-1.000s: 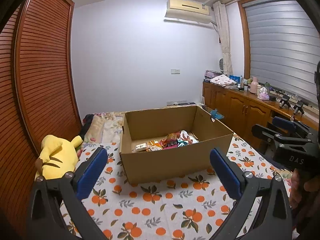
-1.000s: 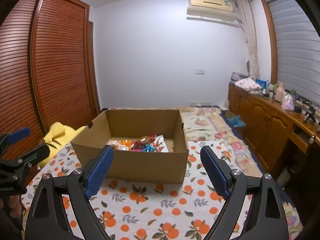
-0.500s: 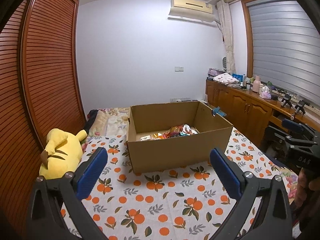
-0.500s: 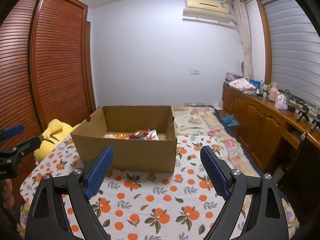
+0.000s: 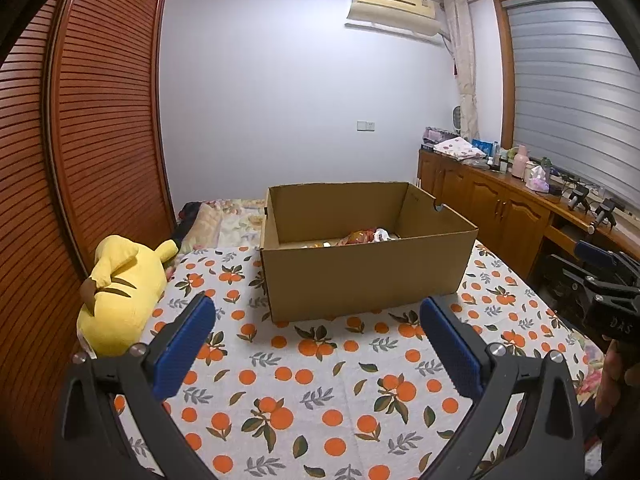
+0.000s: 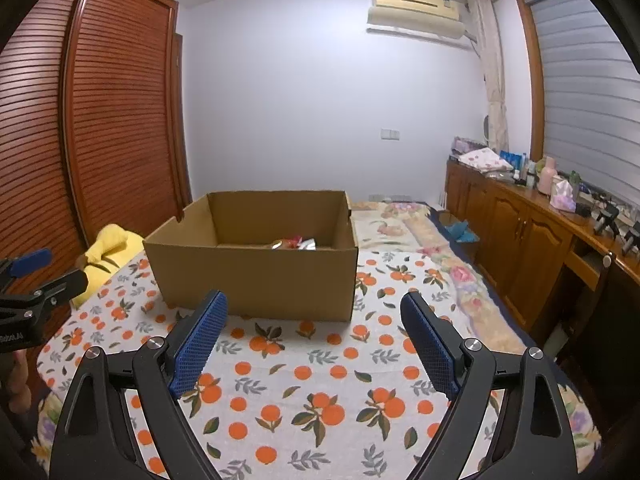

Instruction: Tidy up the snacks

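Note:
An open cardboard box (image 5: 360, 280) (image 6: 256, 276) stands on a bed with an orange-print sheet (image 5: 304, 364) (image 6: 320, 364). Colourful snack packets (image 5: 362, 237) (image 6: 294, 243) lie at its bottom, mostly hidden by the near wall. My left gripper (image 5: 316, 340) hangs open above the sheet, short of the box, nothing between its blue pads. My right gripper (image 6: 314, 336) is open too, likewise in front of the box and empty. Each gripper shows at the edge of the other's view: the right one (image 5: 604, 272), the left one (image 6: 28, 276).
A yellow plush toy (image 5: 120, 288) (image 6: 106, 248) lies left of the box by the slatted wardrobe (image 5: 80, 160). A wooden counter with bottles and clutter (image 5: 520, 200) (image 6: 540, 216) runs along the right. A folded floral quilt (image 6: 404, 220) lies beyond the box.
Both grippers have drawn back from the box and sunk; the box looks smaller and lower, and its near wall now hides most of the snacks. Jaws stayed open.

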### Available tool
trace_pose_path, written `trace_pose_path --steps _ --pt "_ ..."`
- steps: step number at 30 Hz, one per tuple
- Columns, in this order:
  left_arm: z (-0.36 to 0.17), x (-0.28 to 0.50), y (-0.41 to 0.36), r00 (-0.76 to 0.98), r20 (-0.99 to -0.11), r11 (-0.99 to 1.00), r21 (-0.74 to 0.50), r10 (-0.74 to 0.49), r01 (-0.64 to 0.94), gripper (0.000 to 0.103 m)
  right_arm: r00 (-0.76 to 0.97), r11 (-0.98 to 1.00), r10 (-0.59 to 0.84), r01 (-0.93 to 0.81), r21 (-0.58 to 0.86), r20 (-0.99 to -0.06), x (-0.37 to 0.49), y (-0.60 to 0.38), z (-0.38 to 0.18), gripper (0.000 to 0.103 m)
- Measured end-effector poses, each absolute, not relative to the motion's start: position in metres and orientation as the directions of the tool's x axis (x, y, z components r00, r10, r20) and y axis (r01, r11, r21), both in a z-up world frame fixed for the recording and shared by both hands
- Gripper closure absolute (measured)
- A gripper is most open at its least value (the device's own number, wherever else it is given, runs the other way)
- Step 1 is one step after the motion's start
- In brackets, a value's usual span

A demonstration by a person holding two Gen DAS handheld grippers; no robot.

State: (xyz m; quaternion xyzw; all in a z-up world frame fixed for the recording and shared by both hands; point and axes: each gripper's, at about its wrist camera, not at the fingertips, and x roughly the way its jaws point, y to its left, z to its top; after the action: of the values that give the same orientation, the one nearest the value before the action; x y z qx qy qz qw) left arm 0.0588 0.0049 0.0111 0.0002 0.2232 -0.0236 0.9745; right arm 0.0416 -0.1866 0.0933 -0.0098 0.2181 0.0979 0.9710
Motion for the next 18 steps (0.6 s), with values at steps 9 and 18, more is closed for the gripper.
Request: trace_pose_path --steps 9,18 --pt "0.0083 0.0600 0.0084 0.899 -0.436 0.999 -0.012 -0.039 0.037 0.000 0.883 0.981 0.187 -0.194 0.028 -0.430 0.0434 -0.1860 0.0905 0.013" --pt "0.0082 0.0605 0.0083 0.899 -0.436 0.999 -0.010 -0.037 0.037 0.000 0.882 0.980 0.187 -0.196 0.026 -0.433 0.0427 -0.1864 0.0902 0.013"
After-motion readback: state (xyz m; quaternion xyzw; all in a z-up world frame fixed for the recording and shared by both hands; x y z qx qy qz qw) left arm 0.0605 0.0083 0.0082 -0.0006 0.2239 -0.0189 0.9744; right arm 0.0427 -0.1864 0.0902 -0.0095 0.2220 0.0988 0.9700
